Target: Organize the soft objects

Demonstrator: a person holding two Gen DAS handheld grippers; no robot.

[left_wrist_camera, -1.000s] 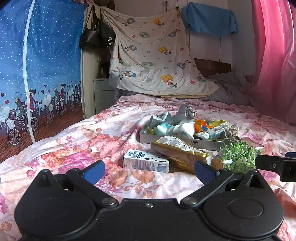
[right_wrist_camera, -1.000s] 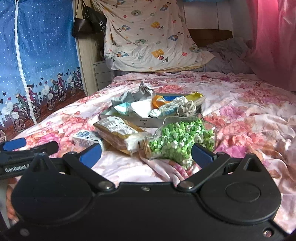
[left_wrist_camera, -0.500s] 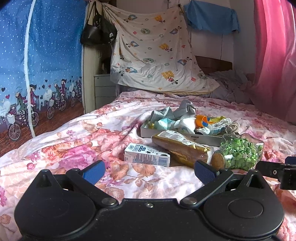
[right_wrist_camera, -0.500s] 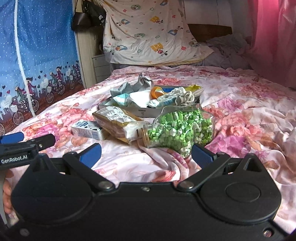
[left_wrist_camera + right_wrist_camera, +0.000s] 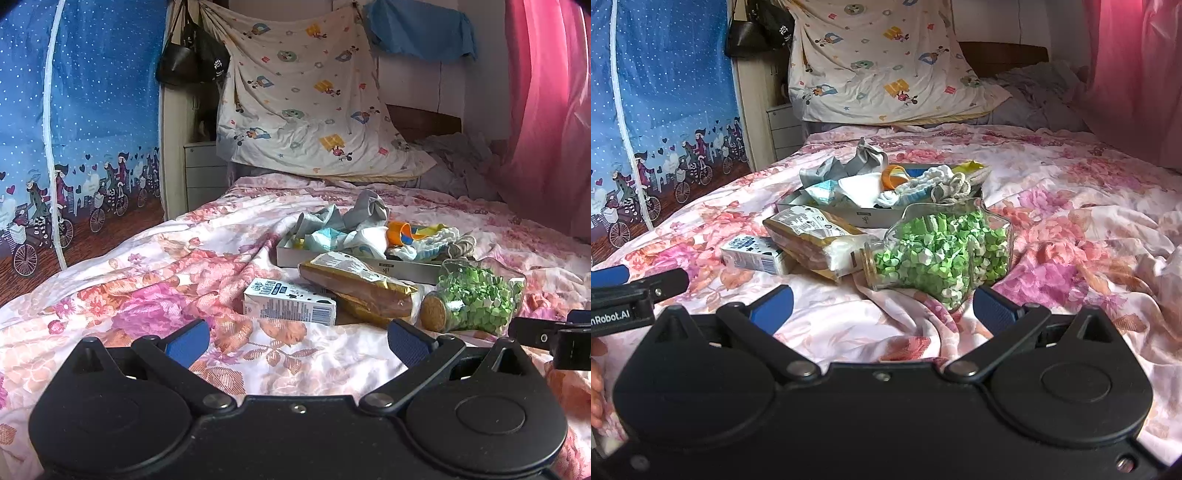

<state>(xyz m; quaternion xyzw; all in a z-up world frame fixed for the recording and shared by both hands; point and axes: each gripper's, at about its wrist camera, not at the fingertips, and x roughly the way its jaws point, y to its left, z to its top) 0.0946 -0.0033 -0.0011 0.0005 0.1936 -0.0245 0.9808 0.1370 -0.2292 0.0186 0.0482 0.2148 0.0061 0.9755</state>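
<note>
Hovering with both grippers spread wide, empty — glass jar (image 5: 942,254) lies dead ahead of my right gripper (image 5: 882,302), cork pointing left; left gripper (image 5: 297,339) farther.

On the bedspread (image 5: 155,280), a shallow tray (image 5: 332,260) sits toward the middle, holding a heap of soft cloth items (image 5: 354,229) and a coil of cord (image 5: 461,243) at its right end. Just in front of the tray lies a snack packet (image 5: 354,284), resting against the tray's near wall. A small carton (image 5: 288,306) lies left of the packet, touching it. A jar (image 5: 476,295) lies on its side right of the packet, its cork (image 5: 434,312) pointing left. A hanging sheet (image 5: 310,96) stands behind the bed
</note>
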